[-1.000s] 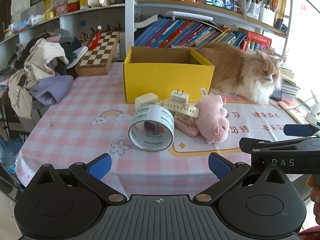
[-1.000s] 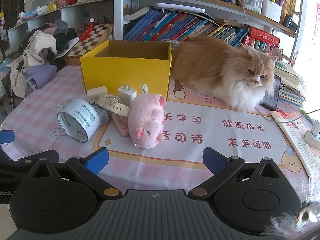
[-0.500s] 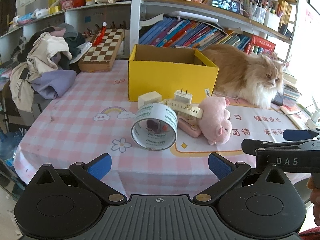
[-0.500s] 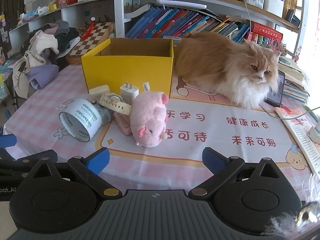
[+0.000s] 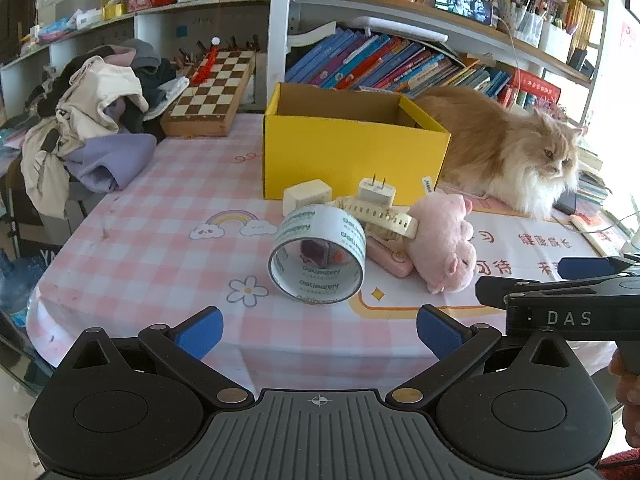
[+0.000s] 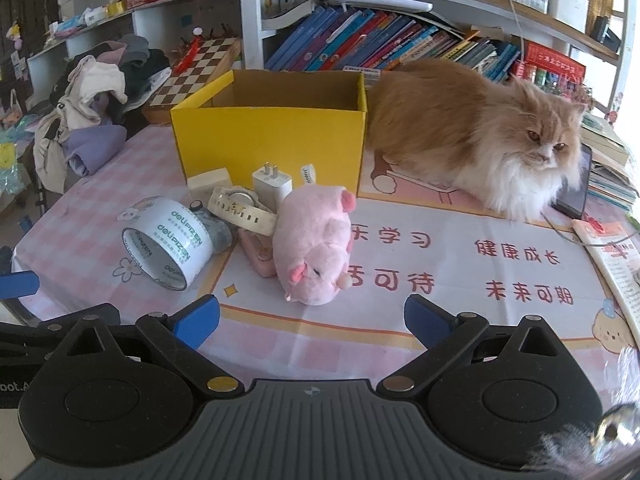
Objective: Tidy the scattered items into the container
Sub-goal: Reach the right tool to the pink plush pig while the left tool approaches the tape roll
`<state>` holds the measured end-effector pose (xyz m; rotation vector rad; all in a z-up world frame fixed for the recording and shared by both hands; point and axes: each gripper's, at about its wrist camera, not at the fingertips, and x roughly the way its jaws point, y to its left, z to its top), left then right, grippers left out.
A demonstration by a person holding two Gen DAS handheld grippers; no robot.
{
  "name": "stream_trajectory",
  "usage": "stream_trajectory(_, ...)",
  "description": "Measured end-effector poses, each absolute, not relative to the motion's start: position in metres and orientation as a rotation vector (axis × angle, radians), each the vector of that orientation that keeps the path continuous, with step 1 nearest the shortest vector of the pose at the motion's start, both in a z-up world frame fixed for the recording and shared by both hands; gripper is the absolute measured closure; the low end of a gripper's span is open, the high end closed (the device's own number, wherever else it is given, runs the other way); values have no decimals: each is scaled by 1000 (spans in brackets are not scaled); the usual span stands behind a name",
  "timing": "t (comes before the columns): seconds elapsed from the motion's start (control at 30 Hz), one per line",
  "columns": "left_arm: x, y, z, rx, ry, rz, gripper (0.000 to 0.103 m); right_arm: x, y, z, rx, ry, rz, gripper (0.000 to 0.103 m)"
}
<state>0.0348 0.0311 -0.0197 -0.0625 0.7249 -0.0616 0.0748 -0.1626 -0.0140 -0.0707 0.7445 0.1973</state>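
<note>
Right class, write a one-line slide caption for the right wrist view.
Open right gripper faces a pink plush pig, tape roll and charger before a yellow box, beside a cat.

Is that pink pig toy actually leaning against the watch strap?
Touching. In the right wrist view the cream watch strap runs straight into the pink pig toy with no tablecloth visible between them; the left wrist view shows the same.

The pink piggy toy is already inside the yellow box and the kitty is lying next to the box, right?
Not quite. The pink pig toy is not in the yellow box; it lies on the table in front of it, as the right wrist view shows. The cat is indeed lying next to the box.
</note>
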Motion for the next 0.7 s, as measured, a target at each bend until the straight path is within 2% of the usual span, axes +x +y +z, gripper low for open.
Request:
stream_trajectory(0.27, 46, 29, -24, -53, 740, -52, 0, 89, -162, -18, -68, 760, 211, 9)
stream_trajectory(0.5, 57, 31, -29, -62, 770, -36, 0, 103, -161, -23, -71, 782, 222, 11)
stream_trajectory(0.7, 67, 31, -35, -71, 798, -35, 0, 116, -160, -29, -73, 816, 230, 18)
